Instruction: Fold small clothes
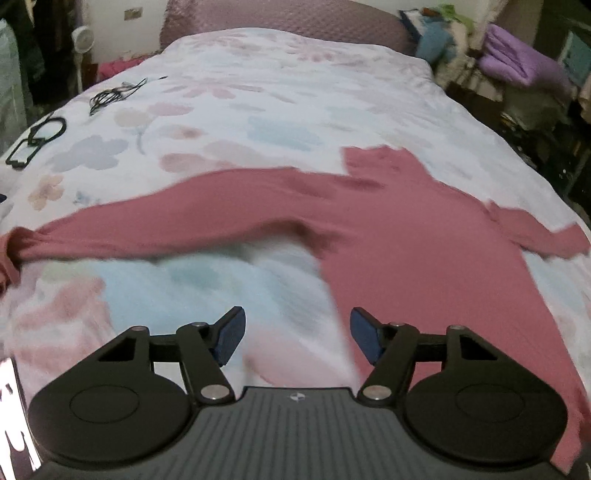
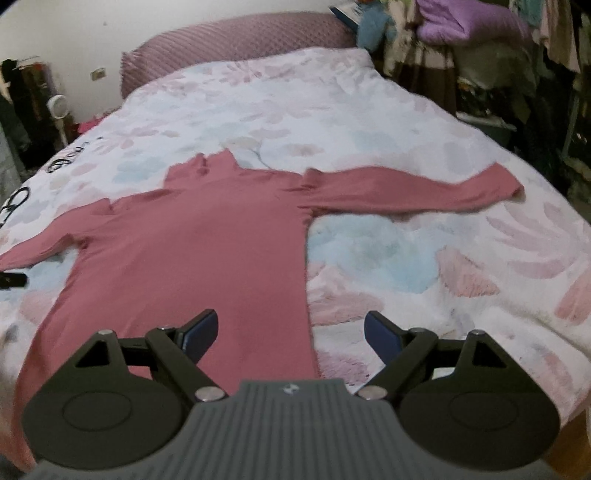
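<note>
A dusty-pink long-sleeved top (image 2: 192,243) lies flat on the bed, collar away from me, both sleeves spread out sideways. In the left wrist view the top (image 1: 417,266) fills the right half and its left sleeve (image 1: 166,221) stretches to the left edge. My left gripper (image 1: 297,338) is open and empty, above the bedspread at the top's left hem edge. My right gripper (image 2: 290,338) is open and empty, over the top's right hem edge. The right sleeve (image 2: 413,188) reaches toward the bed's right side.
The bed has a floral white, pink and blue bedspread (image 2: 424,266) and a pink quilted headboard (image 2: 236,48). Black cables and straps (image 1: 107,98) lie at the bed's left side. Piles of clothes and a purple blanket (image 2: 469,22) stand to the right.
</note>
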`<action>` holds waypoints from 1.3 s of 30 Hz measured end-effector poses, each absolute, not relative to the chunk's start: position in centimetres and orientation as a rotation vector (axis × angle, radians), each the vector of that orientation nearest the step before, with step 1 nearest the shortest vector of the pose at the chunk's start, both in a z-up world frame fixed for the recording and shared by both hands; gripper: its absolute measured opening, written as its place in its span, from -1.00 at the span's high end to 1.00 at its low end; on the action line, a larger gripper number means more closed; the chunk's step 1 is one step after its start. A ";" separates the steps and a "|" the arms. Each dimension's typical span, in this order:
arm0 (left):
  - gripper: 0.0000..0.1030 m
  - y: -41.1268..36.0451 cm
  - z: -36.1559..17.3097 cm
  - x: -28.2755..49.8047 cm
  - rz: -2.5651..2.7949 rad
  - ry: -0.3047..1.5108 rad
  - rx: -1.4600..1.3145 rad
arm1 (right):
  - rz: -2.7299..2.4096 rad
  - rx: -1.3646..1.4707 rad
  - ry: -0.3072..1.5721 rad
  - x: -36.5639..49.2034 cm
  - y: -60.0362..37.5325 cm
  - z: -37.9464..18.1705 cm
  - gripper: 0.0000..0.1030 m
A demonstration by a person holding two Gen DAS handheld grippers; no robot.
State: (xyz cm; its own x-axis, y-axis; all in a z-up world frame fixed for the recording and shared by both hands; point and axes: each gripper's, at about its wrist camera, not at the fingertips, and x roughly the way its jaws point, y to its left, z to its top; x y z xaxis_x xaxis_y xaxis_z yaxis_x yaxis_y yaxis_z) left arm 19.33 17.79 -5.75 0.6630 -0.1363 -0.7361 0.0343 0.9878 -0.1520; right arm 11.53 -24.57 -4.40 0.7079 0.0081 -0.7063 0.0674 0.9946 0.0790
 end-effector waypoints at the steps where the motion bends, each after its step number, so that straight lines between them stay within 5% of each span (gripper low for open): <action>1: -0.49 19.4 -5.9 20.2 -0.076 0.842 -0.149 | -0.041 0.108 0.797 12.2 -24.7 -4.9 -0.60; 14: -0.49 36.2 -9.2 28.9 0.261 0.946 -0.466 | -0.015 0.068 0.860 18.1 -21.5 -5.6 -0.60; 16: -0.25 37.2 -9.8 29.9 0.277 0.970 -0.483 | -0.004 0.054 0.863 18.7 -20.8 -5.6 -0.60; 18: 0.31 37.4 -10.2 30.5 0.297 0.981 -0.456 | 0.006 0.029 0.867 19.2 -20.2 -5.7 -0.60; 24: 0.89 37.8 -10.4 30.3 0.321 0.962 -0.440 | -0.027 -0.022 0.927 21.8 -20.8 -6.9 -0.60; 32: 0.97 33.3 -4.5 29.3 0.221 0.773 -0.393 | -0.051 0.026 0.932 24.0 -23.6 -7.6 -0.59; 39: 0.97 21.5 2.2 30.1 -0.029 0.649 -0.262 | 0.004 0.037 0.937 26.3 -24.4 -7.9 -0.59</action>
